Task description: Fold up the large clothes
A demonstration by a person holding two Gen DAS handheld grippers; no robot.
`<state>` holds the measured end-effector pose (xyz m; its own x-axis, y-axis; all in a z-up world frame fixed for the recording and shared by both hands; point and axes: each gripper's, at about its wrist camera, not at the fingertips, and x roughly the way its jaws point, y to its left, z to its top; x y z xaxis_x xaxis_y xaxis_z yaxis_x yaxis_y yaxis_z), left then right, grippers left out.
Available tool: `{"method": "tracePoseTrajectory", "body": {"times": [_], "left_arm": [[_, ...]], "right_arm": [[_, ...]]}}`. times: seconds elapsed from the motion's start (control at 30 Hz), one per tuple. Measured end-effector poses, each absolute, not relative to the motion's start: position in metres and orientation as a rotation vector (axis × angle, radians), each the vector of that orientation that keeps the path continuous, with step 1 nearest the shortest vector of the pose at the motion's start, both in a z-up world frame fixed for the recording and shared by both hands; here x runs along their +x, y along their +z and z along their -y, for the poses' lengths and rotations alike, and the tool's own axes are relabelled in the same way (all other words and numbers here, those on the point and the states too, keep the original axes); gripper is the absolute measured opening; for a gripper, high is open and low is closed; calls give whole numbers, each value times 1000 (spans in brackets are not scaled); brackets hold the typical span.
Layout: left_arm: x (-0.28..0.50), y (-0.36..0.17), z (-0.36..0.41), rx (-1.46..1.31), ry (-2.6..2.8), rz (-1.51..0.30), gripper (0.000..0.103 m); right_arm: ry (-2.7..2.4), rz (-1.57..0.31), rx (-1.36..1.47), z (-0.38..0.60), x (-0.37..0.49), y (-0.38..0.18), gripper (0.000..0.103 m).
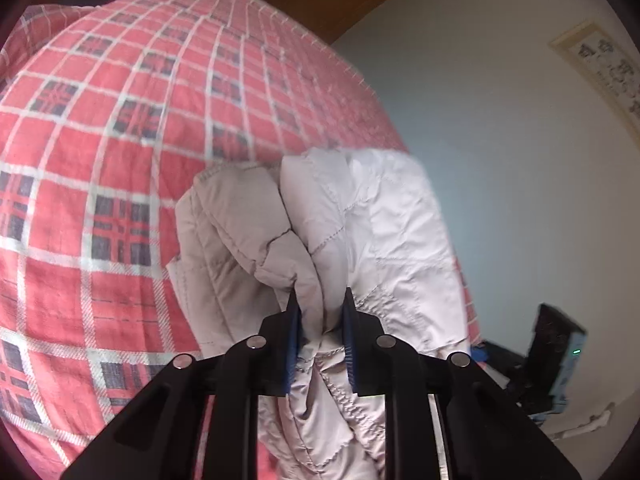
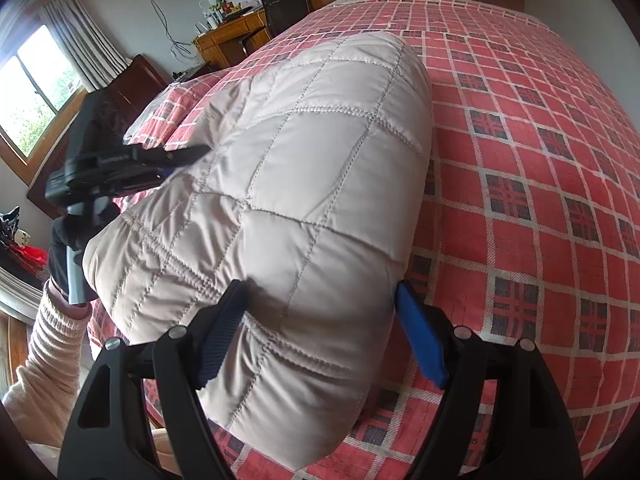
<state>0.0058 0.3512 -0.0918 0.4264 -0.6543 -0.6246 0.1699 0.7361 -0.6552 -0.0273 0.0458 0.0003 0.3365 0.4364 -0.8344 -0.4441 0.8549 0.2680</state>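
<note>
A pale beige quilted padded garment (image 2: 304, 184) lies folded into a thick bundle on a bed covered with a red, white and navy plaid cotton spread (image 2: 540, 160); in the right wrist view its long axis runs from the near edge of the bed away toward the far side, leaning a little to the right. The left gripper (image 1: 320, 300) is pinched tight on a bunched fold of the garment (image 1: 316, 220), fabric squeezed between the blue pads (image 1: 294, 344). The right gripper (image 2: 320, 292) is spread wide around the near end of the bundle — whether its blue pads (image 2: 420, 340) actually press the cloth cannot be told. The garment's lower end is cut off by the gripper bodies in both views, and no sleeves or collar can be made out. A cream knitted sleeve (image 2: 48, 352) shows at the left — the hand beyond it is dark and unclear.
</note>
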Motion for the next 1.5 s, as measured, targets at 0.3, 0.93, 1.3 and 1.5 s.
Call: {"method": "tracePoseTrajectory", "body": {"times": [0.3, 0.93, 1.3, 1.5], "left_arm": [[-19, -90, -378, -652, -535, -1005, 52], [-6, -117, -388, -685, -601, -1068, 83], [-32, -107, -408, -700, -657, -1000, 84], [-25, -123, -410, -727, -671, -1025, 88]], "right_arm": [[591, -1094, 1, -44, -24, -1, 76], [625, -1128, 59, -37, -15, -6, 78], [686, -1140, 211, -11, 0, -1, 78], [761, -1205, 373, -2, 19, -20, 78]]}}
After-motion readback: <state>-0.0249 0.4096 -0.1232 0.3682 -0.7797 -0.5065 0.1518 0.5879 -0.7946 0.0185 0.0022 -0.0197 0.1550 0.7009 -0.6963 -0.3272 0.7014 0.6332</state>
